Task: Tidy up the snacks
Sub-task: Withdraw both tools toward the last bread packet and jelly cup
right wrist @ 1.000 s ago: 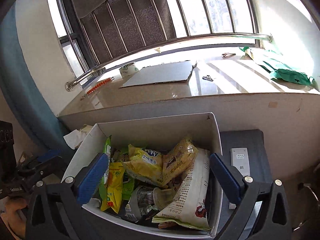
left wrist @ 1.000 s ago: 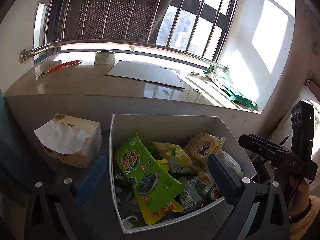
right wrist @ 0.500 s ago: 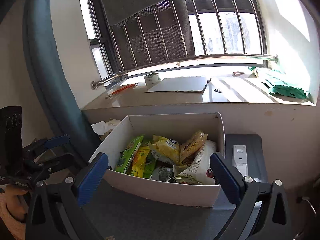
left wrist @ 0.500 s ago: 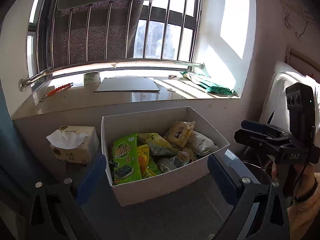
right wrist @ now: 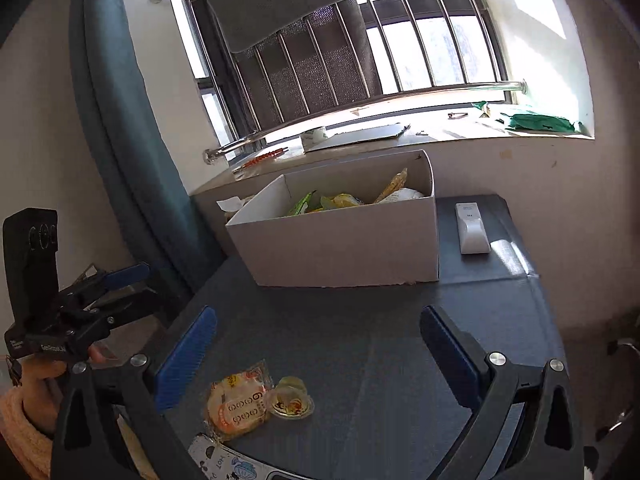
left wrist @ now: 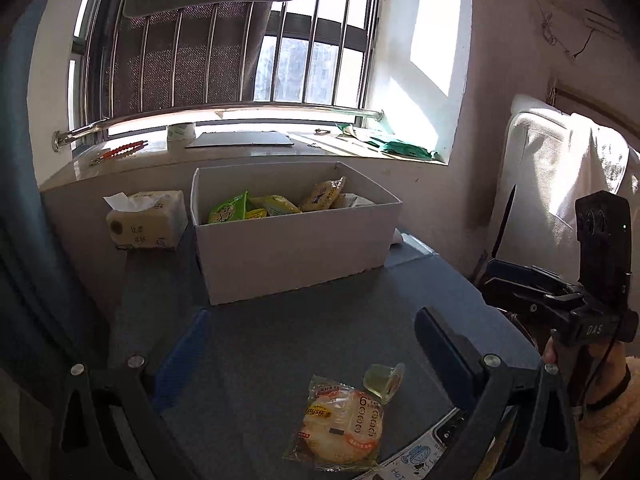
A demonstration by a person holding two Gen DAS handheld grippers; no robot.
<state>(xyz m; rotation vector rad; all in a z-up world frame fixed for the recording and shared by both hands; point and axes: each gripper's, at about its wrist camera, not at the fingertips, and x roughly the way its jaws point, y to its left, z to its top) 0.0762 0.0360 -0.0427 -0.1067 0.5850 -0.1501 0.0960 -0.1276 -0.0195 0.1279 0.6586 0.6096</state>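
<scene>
My left tongs (left wrist: pixel 310 354) are spread wide with nothing between the blue pads, and my right tongs (right wrist: pixel 318 350) are spread just as wide and also empty; both hover over the near part of the bench (left wrist: pixel 280 320). Below them lies a bun (left wrist: pixel 340 426) in a clear wrapper, flat on the dark bench top, and a small jelly cup (left wrist: pixel 384 378) sits touching its far right corner. In the right view the bun (right wrist: pixel 236 402) lies near the left pad, with the cup (right wrist: pixel 290 402) tipped against its right side. Further back stands the white box (left wrist: pixel 296 240), open at the top, with snacks (left wrist: pixel 276 204) piled inside: a green pack at the left, yellow ones in the middle, pale ones at the right. They reach close to the rim but I cannot read any label. Left of the box, just beside it, a tissue pack (left wrist: pixel 146 220) rests with a sheet sticking up. Right of the box, in the right view, a white remote (right wrist: pixel 472 228) lies on the bench, apart from the box wall. Behind everything runs the sill (left wrist: pixel 248 152), carrying a flat board (left wrist: pixel 240 139), a tape roll (left wrist: pixel 181 132) and a green bag (left wrist: pixel 400 148). A printed card (right wrist: pixel 224 460) peeks over the near bench edge. In the left view my right hand (left wrist: pixel 588 384) shows at the edge, gripping the other handle.
</scene>
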